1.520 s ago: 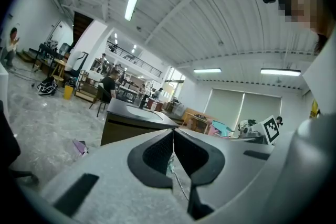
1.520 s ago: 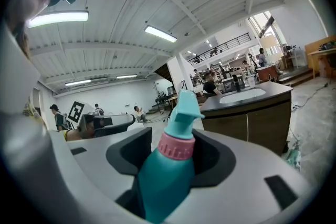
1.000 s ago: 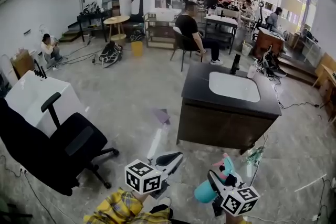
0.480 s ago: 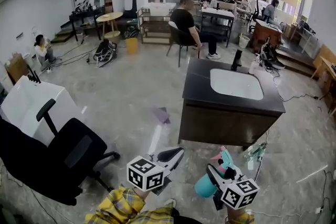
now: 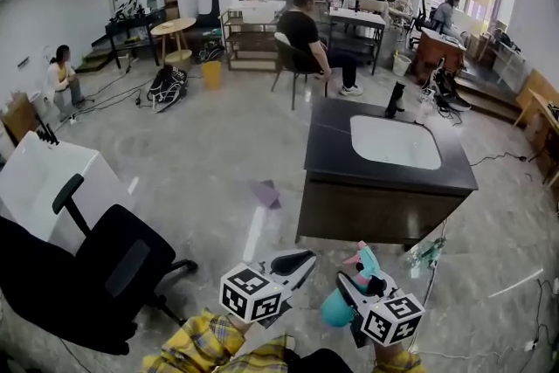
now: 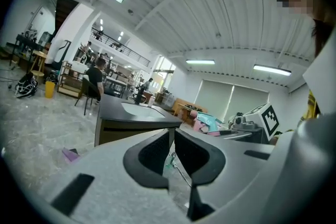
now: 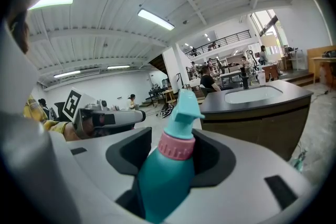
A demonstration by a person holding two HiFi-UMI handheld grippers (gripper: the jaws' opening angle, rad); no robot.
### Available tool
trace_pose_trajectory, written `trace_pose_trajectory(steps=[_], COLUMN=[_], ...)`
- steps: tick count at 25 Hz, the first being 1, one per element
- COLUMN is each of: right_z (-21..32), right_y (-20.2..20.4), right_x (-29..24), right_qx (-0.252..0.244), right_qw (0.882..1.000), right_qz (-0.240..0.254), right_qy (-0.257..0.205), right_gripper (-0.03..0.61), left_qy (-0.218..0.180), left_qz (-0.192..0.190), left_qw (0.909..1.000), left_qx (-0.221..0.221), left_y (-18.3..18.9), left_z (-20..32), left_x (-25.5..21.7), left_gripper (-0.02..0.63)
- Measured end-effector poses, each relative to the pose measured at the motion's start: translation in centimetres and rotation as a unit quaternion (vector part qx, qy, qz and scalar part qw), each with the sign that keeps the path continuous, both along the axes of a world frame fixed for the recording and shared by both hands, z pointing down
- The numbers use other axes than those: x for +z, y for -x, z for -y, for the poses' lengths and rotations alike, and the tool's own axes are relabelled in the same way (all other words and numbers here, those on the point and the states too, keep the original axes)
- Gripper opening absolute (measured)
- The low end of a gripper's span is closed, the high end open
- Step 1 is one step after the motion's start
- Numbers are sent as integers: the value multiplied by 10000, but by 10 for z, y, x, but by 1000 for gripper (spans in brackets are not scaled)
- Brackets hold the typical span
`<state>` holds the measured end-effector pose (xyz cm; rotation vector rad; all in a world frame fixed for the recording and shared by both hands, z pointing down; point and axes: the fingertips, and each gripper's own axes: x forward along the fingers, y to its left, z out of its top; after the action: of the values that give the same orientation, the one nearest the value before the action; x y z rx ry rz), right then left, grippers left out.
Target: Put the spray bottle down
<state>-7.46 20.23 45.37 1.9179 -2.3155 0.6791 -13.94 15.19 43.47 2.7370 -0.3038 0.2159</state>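
Teal spray bottle (image 7: 167, 176) with a pink collar (image 7: 177, 145); yellow plaid sleeve (image 5: 196, 345); black vanity (image 5: 332, 148), white basin (image 5: 395, 142); black office chair (image 5: 96, 266).

— Centre of floor?
— Dark cabinet (image 5: 384, 188) with white sink basin (image 5: 395, 142) set in its top. Black upright item (image 5: 396, 99) at the far edge (too small to identify).
— Left side?
— Black office chair (image 5: 96, 275) just beside a white block (image 5: 39, 183). Purple scrap (image 5: 265, 193) on the marble floor (image 5: 201, 153), between chair and cabinet.
— Background?
— Person (image 5: 307, 37) seated beyond the cabinet. Another person (image 5: 59, 76) low by the left wall. Yellow bin (image 5: 211, 74) beside a black bag (image 5: 166, 86), round wooden table (image 5: 171, 29) behind.
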Motion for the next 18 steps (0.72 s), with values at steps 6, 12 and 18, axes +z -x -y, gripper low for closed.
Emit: trace_pose_trajectory(steps=[6,12,18], right_z=[15,37,71], right_y=[-6,-27,-71], right_x=[5,9,3], right_qx=[-63,-168,-388], right_qw=[9999,9998,9992], right_qz=[0,16,-16], right_qy=[123,98,-6], right_gripper=[213,213,213], left_qy=[-42,64,105], left_qz=[-156,-120,-256], left_qw=[9998,9999,9990], left_qx=[108,-38,-364], left_y=[-17,-35,-75], left_z=[11,33,70], left_x=[0,4,-6], left_gripper=[11,11,11])
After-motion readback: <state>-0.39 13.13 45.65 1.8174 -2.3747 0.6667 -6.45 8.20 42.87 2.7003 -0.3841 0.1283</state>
